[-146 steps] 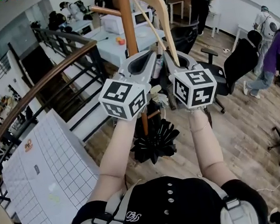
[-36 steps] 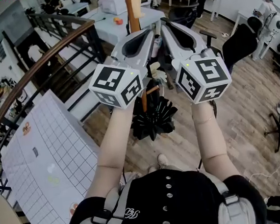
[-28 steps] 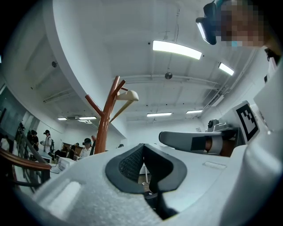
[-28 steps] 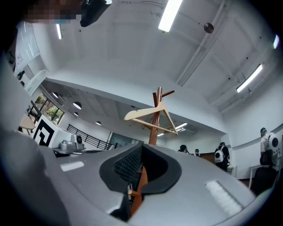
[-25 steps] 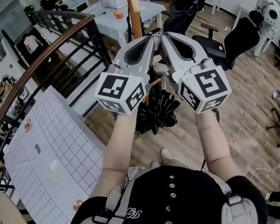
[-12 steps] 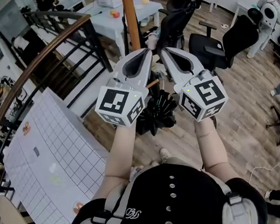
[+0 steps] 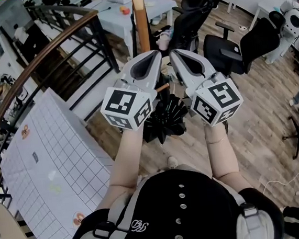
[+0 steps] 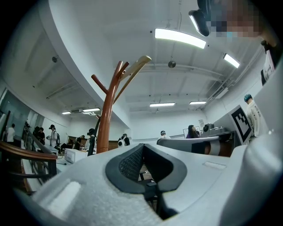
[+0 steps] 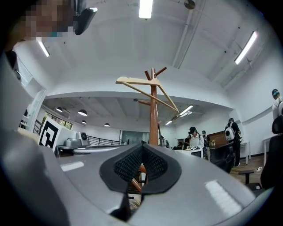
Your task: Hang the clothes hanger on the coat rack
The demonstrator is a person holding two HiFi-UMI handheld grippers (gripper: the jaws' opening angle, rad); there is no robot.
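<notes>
The light wooden hanger (image 9: 146, 90) hangs from a top branch of the brown coat rack (image 9: 153, 114), free of both grippers. In the left gripper view the hanger (image 8: 135, 68) shows edge-on beside the rack's forked top (image 8: 105, 123). Only the rack's pole (image 7: 140, 17) and its black base (image 7: 165, 121) appear in the head view. My left gripper (image 7: 155, 55) and right gripper (image 7: 173, 53) are side by side in front of the pole, below the hanger. Both are shut with nothing between the jaws, as the left gripper (image 8: 142, 146) and right gripper (image 9: 141, 145) show in their own views.
A curved stair railing (image 7: 43, 53) and a white gridded board (image 7: 44, 168) lie at the left. Behind the rack stands a white table (image 7: 129, 13). Black office chairs (image 7: 227, 51) are at the right on the wooden floor. Several people stand at the room's far side.
Both grippers have sunk lower along the pole, staying side by side and shut. In the oldest frame the hanger was up by the grippers at the rack; now it is out of the head view.
</notes>
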